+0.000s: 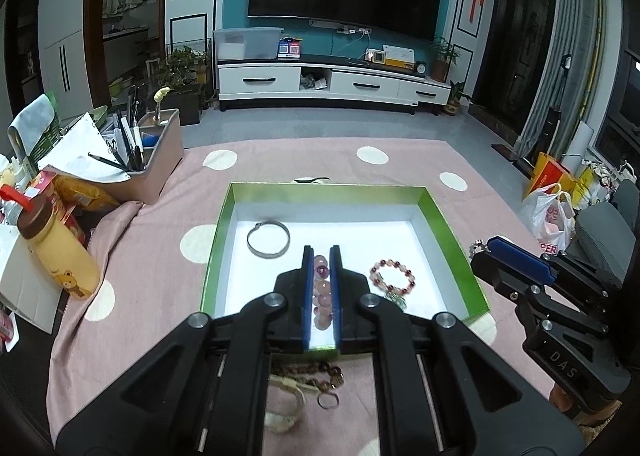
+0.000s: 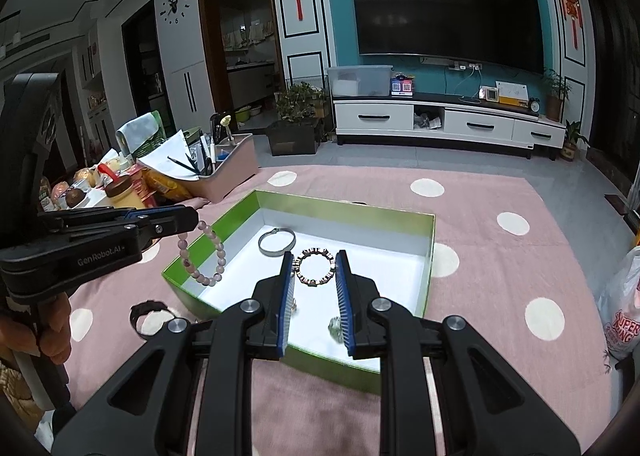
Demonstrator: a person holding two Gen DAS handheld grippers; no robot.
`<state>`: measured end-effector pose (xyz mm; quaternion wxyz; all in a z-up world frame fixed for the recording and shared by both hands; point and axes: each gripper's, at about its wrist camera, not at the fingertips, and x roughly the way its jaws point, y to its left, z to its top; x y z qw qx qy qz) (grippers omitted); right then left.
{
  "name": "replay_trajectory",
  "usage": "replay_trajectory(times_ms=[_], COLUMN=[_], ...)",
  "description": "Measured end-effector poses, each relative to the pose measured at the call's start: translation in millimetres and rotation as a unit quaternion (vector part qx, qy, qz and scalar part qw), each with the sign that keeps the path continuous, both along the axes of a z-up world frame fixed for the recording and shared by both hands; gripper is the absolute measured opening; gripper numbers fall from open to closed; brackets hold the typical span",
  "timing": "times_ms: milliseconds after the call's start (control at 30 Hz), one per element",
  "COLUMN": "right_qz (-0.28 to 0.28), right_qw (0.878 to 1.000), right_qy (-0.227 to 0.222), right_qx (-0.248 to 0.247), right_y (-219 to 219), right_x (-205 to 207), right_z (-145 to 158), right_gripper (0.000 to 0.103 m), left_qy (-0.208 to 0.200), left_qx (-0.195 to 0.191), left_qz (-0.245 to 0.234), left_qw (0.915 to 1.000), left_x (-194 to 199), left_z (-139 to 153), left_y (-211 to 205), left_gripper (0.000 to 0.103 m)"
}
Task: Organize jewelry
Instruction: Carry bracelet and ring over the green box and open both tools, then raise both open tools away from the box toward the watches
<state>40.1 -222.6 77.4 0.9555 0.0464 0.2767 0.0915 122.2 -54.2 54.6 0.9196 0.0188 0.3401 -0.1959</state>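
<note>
A green-walled box with a white floor sits on the pink dotted cloth; it also shows in the right wrist view. My left gripper is shut on a pink bead bracelet, which hangs over the box's near-left corner in the right wrist view. Inside the box lie a silver bangle, also in the right wrist view, and a red bead bracelet, also in the right wrist view. My right gripper is open above the red bracelet. It shows beside the box's right wall.
More jewelry lies on the cloth near me: a brown bracelet, a cream bangle, a small ring and a black band. A pen organizer, a yellow bottle and snack packs crowd the left.
</note>
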Motion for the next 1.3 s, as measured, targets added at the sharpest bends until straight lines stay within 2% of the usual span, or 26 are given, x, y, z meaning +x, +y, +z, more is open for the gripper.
replay_trajectory(times_ms=[233,567,833,900,967,1033,1133,1200,1300], right_qz=[0.005,0.018,0.033,0.027,0.019,0.011,0.006,0.001,-0.004], right_qw=[0.999,0.993,0.987,0.986,0.986,0.986,0.986,0.987,0.989], right_qy=[0.033,0.095,0.135,0.141,0.142,0.14,0.136,0.131,0.12], right_qx=[0.027,0.068,0.084,0.086,0.088,0.091,0.093,0.089,0.087], right_y=[-7,-7,7,5,3,-2,-9,-14,-21], right_x=[33,77,103,107,108,104,95,85,64], right_z=[-13,-38,-57,-60,-61,-60,-57,-52,-45], right_gripper=[0.021,0.021,0.021,0.024,0.029,0.037,0.039,0.039,0.042], left_qy=[0.02,0.086,0.116,0.117,0.115,0.111,0.102,0.096,0.085], left_qx=[0.0,-0.005,0.015,0.018,0.021,0.022,0.015,0.014,0.015], left_qz=[0.006,0.02,0.036,0.037,0.035,0.038,0.041,0.047,0.054], left_qw=[0.9998,0.9961,0.9925,0.9923,0.9926,0.9929,0.9938,0.9941,0.9948], left_x=[32,76,91,91,91,90,85,79,67], left_z=[-6,-37,-60,-61,-60,-57,-48,-41,-31], left_y=[-4,-7,-6,-6,-5,-3,4,9,21], left_gripper=[0.007,0.007,0.007,0.007,0.015,0.049,0.055,0.067,0.078])
